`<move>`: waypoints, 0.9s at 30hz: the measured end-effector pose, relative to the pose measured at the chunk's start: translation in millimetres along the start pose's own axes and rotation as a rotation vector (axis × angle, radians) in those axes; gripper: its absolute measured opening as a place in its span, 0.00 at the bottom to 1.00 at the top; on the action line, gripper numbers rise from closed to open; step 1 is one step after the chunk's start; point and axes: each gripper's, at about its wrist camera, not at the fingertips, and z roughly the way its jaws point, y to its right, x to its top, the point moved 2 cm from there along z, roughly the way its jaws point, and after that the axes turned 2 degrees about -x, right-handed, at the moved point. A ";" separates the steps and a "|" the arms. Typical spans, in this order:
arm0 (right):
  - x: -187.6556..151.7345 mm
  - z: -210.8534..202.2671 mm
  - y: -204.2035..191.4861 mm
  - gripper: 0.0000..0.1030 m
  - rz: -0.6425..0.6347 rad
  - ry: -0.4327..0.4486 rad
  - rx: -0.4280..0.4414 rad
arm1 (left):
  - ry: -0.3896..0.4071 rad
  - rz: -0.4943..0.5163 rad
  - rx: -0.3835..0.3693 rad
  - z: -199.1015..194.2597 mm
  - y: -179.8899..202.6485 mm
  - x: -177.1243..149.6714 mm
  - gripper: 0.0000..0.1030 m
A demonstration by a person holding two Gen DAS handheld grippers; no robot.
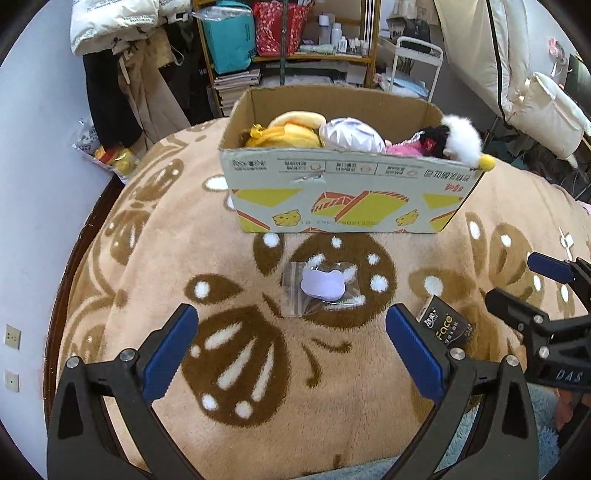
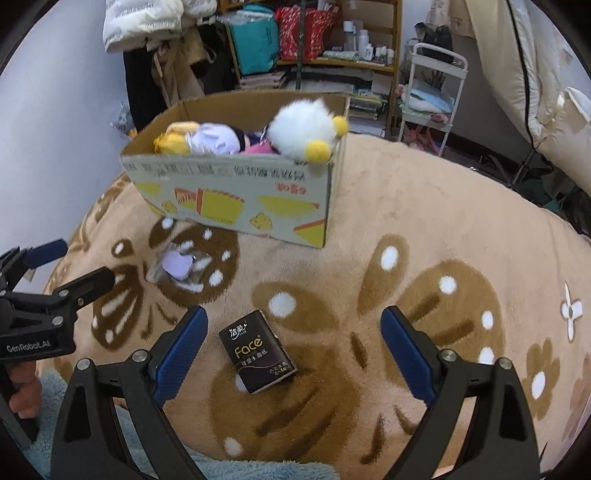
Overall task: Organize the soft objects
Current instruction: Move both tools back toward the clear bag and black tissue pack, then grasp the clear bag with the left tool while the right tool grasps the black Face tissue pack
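Both grippers are spread wide and holding nothing. The left gripper [image 1: 291, 350] has ribbed blue pads on black plastic arms and hangs at the bottom of its frame over a fuzzy tan blanket [image 1: 369, 387] with big brown flower shapes. Just above it, mid-frame, lies a crinkly clear plastic bag [image 1: 321, 286] with a soft pale-lilac piece inside; hard to say what it is. The right gripper [image 2: 293, 354] sits over a small dark glossy tissue pack [image 2: 256, 356], lower centre, not touching it. The cardboard box [image 1: 343, 192] at upper centre is already stuffed with plush toys: a yellow one [image 1: 284, 134], a white fluffy one [image 2: 301, 127] poking over the rim. Behind are cluttered shelves [image 1: 295, 33] and hanging coats, cut off at the top edge.
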 end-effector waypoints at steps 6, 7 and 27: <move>0.8 15.2 -2.1 0.96 -0.007 -0.036 -0.013 | -0.028 -0.009 -0.006 16.3 1.2 6.0 0.97; 0.5 17.4 -2.9 0.96 -0.005 -0.043 -0.015 | -0.033 -0.015 -0.012 18.9 0.9 7.3 0.97; -14.1 64.8 -21.7 0.96 -0.079 -0.223 0.049 | -0.182 -0.071 -0.125 92.6 1.5 5.5 0.97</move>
